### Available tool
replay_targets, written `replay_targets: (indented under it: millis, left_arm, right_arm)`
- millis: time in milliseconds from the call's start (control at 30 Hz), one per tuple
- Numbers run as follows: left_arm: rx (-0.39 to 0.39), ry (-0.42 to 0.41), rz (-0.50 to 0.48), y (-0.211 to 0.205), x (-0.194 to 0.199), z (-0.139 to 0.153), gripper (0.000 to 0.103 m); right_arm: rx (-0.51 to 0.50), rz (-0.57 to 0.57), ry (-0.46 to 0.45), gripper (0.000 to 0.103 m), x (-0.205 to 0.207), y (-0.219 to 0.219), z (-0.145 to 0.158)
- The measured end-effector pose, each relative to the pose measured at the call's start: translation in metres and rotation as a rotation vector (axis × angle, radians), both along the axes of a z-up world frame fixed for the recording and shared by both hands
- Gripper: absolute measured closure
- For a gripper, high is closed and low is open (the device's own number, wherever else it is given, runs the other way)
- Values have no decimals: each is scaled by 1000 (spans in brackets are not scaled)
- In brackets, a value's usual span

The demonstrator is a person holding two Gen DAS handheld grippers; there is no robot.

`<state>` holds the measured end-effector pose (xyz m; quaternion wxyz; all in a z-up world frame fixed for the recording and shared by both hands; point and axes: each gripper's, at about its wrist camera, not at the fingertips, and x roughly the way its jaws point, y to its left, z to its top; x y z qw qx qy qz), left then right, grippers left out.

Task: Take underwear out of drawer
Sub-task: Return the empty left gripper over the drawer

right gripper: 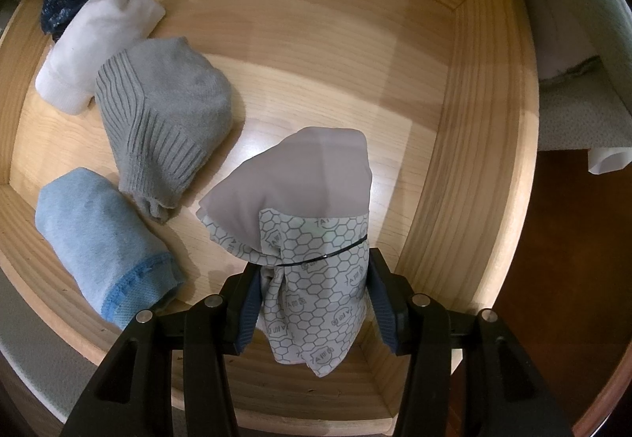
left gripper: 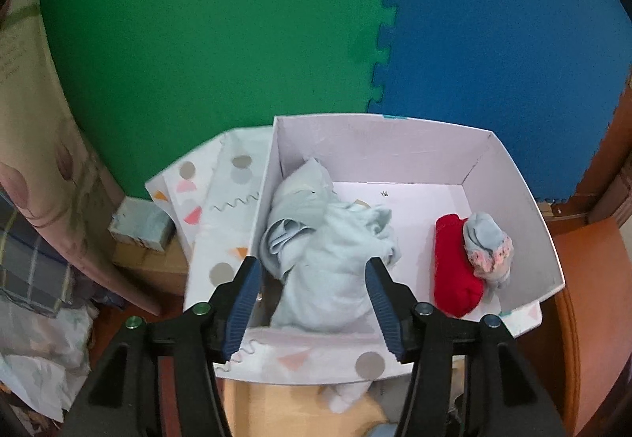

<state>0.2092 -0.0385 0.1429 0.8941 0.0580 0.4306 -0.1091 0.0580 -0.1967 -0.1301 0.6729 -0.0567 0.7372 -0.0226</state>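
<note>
- Right gripper point(right gripper: 312, 302) pointed down into the wooden drawer point(right gripper: 486, 145), and we saw its two blue-padded fingers point(right gripper: 247, 314) clamped on the taupe underwear point(right gripper: 300, 208), pressing the honeycomb-printed waistband from both sides.
- We saw the garment bunched into a roll, its plain taupe part reaching away from the jaws over the drawer floor and a printed corner hanging back toward the camera.
- Whether the far end of the roll touched the floor of the drawer, we could not tell.
- Just left of the held piece we saw a grey ribbed roll point(right gripper: 162, 113), and beside it, nearer the drawer's left wall, a light blue roll point(right gripper: 98, 239).
- Further along that wall lay a white roll point(right gripper: 94, 42), touching a dark blue bundle point(right gripper: 67, 2) in the corner.
- Left gripper point(left gripper: 312, 302) hung over a white cardboard box point(left gripper: 513, 180) with its jaws standing apart, and we saw no pad touching cloth.
- Between and beyond its fingers point(left gripper: 245, 302) we saw a crumpled pale blue garment point(left gripper: 324, 247) lying in the box against the left wall, one end spilling over the near rim.
- On the right side of the box we saw a red roll point(left gripper: 454, 263) with a small grey-blue piece point(left gripper: 488, 243) resting against it.
- Beside the box on the left lay its patterned lid point(left gripper: 221, 200).
- Behind it we saw a green foam mat point(left gripper: 205, 34) locked into a blue one point(left gripper: 505, 42).
</note>
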Motion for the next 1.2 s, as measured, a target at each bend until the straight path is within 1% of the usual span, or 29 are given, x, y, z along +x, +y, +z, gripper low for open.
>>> replay_targets:
  millis: [133, 267, 367, 500, 600, 700, 767, 900, 1033, 1133, 1200]
  left_arm:
    - [10, -19, -22, 8, -24, 3, 47]
    - [21, -7, -35, 18, -51, -8, 47]
    - [47, 13, -46, 23, -71, -27, 47]
    - [76, 57, -27, 31, -90, -63, 47]
    - [71, 121, 14, 42, -98, -96, 47]
    - [67, 163, 52, 51, -105, -123, 47]
    - [73, 178, 61, 54, -109, -135, 47]
    - [81, 205, 51, 52, -120, -156, 47]
    - [75, 233, 40, 46, -125, -168, 47]
    - [44, 281, 47, 48, -126, -175, 47]
    - [45, 278, 48, 49, -126, -175, 47]
  right_arm:
    - [0, 0, 0, 55, 0, 0, 0]
    - [-1, 0, 0, 56, 0, 1, 0]
    - [-1, 1, 0, 56, 0, 1, 0]
    - [-1, 1, 0, 56, 0, 1, 0]
    - [-3, 1, 1, 56, 0, 1, 0]
    - [-5, 3, 2, 56, 0, 0, -1]
    - [-6, 3, 2, 56, 0, 0, -1]
    - [-11, 6, 5, 56, 0, 0, -2]
    - [-17, 9, 9, 55, -1, 2, -3]
    - [-19, 10, 11, 55, -1, 5, -5]
    - [-19, 10, 11, 55, -1, 5, -5]
